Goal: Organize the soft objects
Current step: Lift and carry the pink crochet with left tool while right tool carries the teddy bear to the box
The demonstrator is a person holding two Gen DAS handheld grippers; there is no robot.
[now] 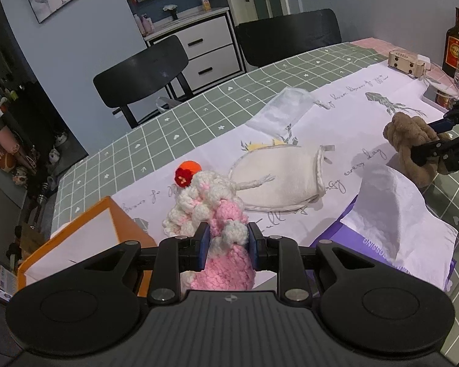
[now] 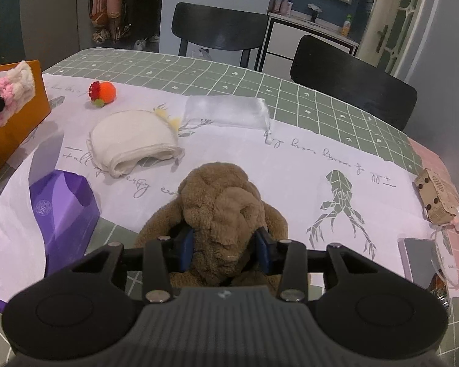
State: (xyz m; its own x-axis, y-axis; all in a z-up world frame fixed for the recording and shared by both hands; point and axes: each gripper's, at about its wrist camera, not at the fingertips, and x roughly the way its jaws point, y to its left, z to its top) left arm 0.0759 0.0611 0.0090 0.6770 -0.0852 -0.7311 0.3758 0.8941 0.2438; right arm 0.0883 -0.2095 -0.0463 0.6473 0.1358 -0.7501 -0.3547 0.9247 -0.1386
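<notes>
While both claws full, nothing visibly stowed yet. Orange bag (image 2: 15, 116) far left at table edge: left gripper (image 1: 228, 238) clamped on pink-white knit (image 1: 217, 214), held at bag mouth, not released. Orange ball (image 2: 105, 91), white cloth (image 2: 134, 143), clear pouch (image 2: 226, 111) lie loose mid-table, left to sort. Purple box (image 2: 67, 211) and tissue crowd near edge. Right gripper (image 2: 226, 247) clamped on brown plush (image 2: 223, 211), raised above cloth; open room ahead, bottles and clutter at right edge.

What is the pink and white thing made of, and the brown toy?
The pink and white thing looks like chunky crocheted yarn: you can see looped stitches and bobbles. The brown toy looks like fuzzy plush fabric, matte and fluffy.
</notes>
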